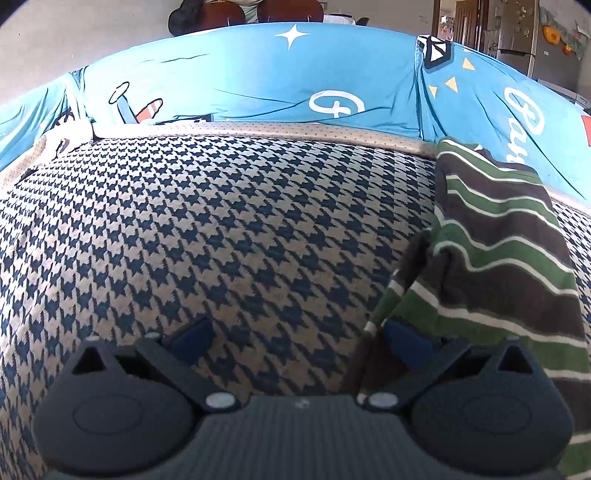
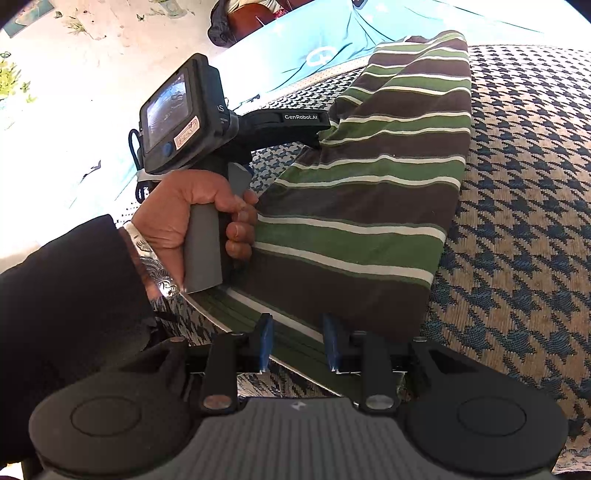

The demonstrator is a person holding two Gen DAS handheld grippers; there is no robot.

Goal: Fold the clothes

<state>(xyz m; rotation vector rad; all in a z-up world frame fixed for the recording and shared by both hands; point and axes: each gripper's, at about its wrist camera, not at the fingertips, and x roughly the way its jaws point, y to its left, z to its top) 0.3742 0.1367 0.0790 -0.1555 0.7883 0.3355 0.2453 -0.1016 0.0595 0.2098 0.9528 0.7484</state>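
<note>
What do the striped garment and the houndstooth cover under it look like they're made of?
Striped garment: looks like a soft knit, probably cotton jersey, matte; it drapes and wrinkles loosely.
Houndstooth cover: looks like a coarse woven upholstery fabric, matte; the weave's grain shows, and the blue pattern seems woven in, not printed.

We take this for a home, a living room. Evidence: a sofa seat (image 1: 207, 229) in blue-and-beige houndstooth weave; a turquoise cover (image 1: 258, 74) printed with a star, cartoon shapes and script, draped over the sofa back; a steel fridge (image 1: 517, 33) with magnets at far right, beside a wooden door (image 1: 466, 22); a guitar body (image 1: 221, 13) behind the sofa; a striped garment (image 2: 388, 166) lying on the seat.
</note>
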